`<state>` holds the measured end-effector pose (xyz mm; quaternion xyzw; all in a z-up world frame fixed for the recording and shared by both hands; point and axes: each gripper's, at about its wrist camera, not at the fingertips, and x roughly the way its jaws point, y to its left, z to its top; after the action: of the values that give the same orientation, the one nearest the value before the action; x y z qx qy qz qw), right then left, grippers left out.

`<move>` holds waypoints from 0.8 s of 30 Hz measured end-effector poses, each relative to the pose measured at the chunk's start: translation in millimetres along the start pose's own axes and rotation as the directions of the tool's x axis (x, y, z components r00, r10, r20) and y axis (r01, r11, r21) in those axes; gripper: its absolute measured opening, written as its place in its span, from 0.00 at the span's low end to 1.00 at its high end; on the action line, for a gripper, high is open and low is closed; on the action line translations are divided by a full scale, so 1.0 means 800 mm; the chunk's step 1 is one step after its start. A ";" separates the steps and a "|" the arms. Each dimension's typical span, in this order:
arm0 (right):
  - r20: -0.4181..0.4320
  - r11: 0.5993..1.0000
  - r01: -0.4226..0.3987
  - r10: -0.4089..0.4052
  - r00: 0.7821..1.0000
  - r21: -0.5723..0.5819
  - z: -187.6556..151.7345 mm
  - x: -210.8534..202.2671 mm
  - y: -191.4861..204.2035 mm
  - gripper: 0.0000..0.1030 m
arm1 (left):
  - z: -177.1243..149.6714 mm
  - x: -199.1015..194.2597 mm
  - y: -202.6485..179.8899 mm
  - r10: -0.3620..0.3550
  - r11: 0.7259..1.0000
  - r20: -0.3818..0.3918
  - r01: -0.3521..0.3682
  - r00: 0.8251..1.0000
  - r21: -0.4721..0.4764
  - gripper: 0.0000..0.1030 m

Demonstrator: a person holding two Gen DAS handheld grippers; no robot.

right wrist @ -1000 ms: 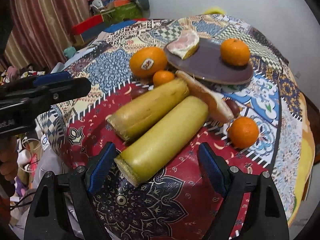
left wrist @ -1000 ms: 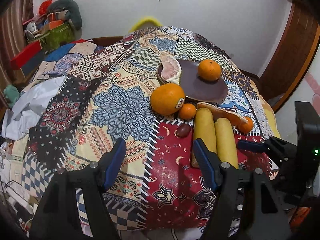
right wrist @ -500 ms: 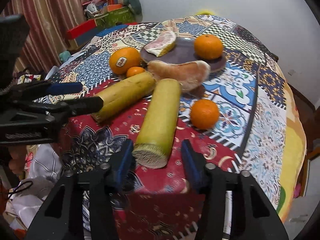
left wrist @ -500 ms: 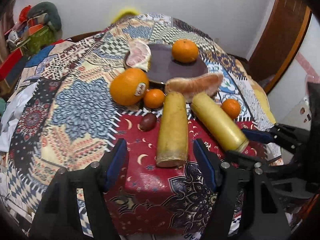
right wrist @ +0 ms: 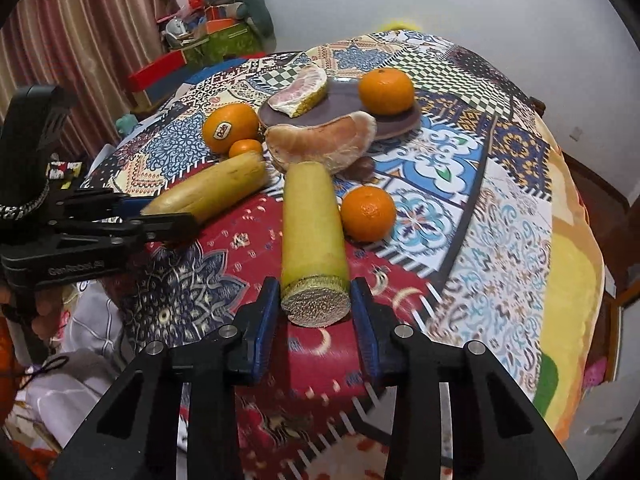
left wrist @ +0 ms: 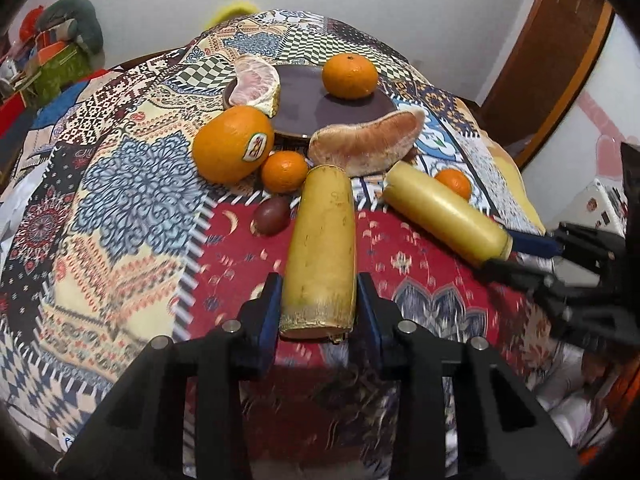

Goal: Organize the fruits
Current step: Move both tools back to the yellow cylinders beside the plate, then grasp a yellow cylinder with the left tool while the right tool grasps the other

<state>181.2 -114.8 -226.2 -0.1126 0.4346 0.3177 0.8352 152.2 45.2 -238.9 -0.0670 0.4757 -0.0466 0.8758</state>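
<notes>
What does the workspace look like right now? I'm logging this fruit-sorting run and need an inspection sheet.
Surface: patchwork tablecloth.
Job's things: two sugarcane pieces, left one, right one; plate with pomelo wedge and mandarin; stickered orange, peeled pomelo segment.
Clutter: nothing seen.
Grippers: left gripper and right gripper each straddle a cane end.
Cables: nothing seen.
Surroundings: curtain, wooden door.

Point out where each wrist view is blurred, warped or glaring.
Left wrist view: fisheye bulges the patterned tablecloth; motion blur smears the right gripper and the cloth's lower edge; soft sheen on the dark plate. Right wrist view: the same bulge and dark corners; blur along the cloth's near edge; the left gripper is fairly sharp.
</notes>
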 end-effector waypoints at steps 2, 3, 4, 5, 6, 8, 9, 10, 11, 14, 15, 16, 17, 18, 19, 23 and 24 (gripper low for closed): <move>-0.005 1.000 0.003 -0.003 1.000 -0.011 -0.004 -0.004 -0.002 0.32 | -0.008 -0.008 0.003 0.009 1.000 -0.004 -0.009 1.000 0.013 0.36; -0.010 1.000 0.006 -0.006 1.000 -0.022 -0.006 -0.005 -0.001 0.32 | -0.012 -0.014 0.005 0.011 1.000 -0.007 -0.011 1.000 0.020 0.36; -0.014 0.999 0.008 -0.008 1.000 -0.033 -0.008 -0.006 -0.001 0.32 | -0.016 -0.017 0.006 0.012 1.000 -0.011 -0.012 1.000 0.024 0.36; -0.020 0.999 0.010 -0.011 1.000 -0.046 -0.008 -0.008 -0.001 0.32 | -0.018 -0.020 0.008 0.009 1.000 -0.014 -0.009 1.000 0.027 0.36; -0.023 0.999 0.010 -0.011 1.000 -0.051 -0.008 -0.008 -0.001 0.32 | -0.021 -0.022 0.010 0.004 1.000 -0.020 -0.003 1.000 0.028 0.36; -0.037 0.999 0.004 -0.005 0.999 -0.051 -0.006 -0.008 -0.003 0.33 | -0.021 -0.023 0.010 0.004 0.999 -0.030 -0.003 1.000 0.036 0.36; -0.042 0.999 -0.003 0.001 0.999 -0.042 -0.003 -0.007 -0.004 0.33 | -0.020 -0.022 0.009 0.006 0.999 -0.034 -0.004 0.999 0.037 0.36; -0.045 0.999 -0.014 0.012 0.999 -0.031 -0.001 -0.007 -0.008 0.33 | -0.018 -0.021 0.008 0.008 0.999 -0.035 -0.006 0.999 0.040 0.36; -0.040 1.000 -0.029 0.028 0.999 -0.010 0.004 -0.007 -0.010 0.33 | -0.015 -0.019 0.007 0.011 0.999 -0.036 -0.009 0.999 0.044 0.36; -0.018 0.998 -0.057 0.058 0.998 0.008 0.013 -0.008 -0.012 0.35 | -0.005 -0.012 0.005 0.011 0.999 -0.040 -0.009 0.999 0.051 0.36; -0.013 0.999 -0.054 0.054 0.998 0.002 0.016 -0.006 -0.011 0.35 | -0.001 -0.009 0.003 0.011 0.999 -0.045 -0.009 0.999 0.054 0.36; -0.012 0.999 -0.051 0.051 0.999 -0.006 0.019 -0.004 -0.008 0.35 | 0.002 -0.006 0.003 0.010 0.998 -0.048 -0.008 0.999 0.056 0.36; -0.017 0.999 -0.051 0.050 0.999 -0.018 0.022 0.000 -0.005 0.35 | 0.006 -0.003 0.003 0.009 0.998 -0.050 -0.006 0.999 0.058 0.36; -0.021 0.999 -0.049 0.049 0.999 -0.023 0.025 0.004 -0.005 0.35 | 0.008 0.000 0.002 0.008 0.998 -0.053 -0.005 0.999 0.059 0.36; -0.025 0.999 -0.042 0.042 0.999 -0.030 0.026 0.008 -0.003 0.36 | 0.011 0.002 0.002 0.006 0.998 -0.056 -0.002 0.998 0.060 0.36; -0.038 0.998 -0.032 0.031 0.999 -0.047 0.032 0.020 0.003 0.38 | 0.021 0.016 0.003 -0.011 0.998 -0.073 0.015 0.997 0.055 0.36; -0.044 0.998 -0.035 0.032 0.999 -0.048 0.033 0.024 0.003 0.38 | 0.023 0.020 0.004 -0.016 0.998 -0.076 0.021 0.997 0.056 0.36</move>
<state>204.8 -92.6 -225.4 -0.1324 0.4464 0.3396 0.8172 176.4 47.5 -242.5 -0.0447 0.5064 -0.0708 0.8582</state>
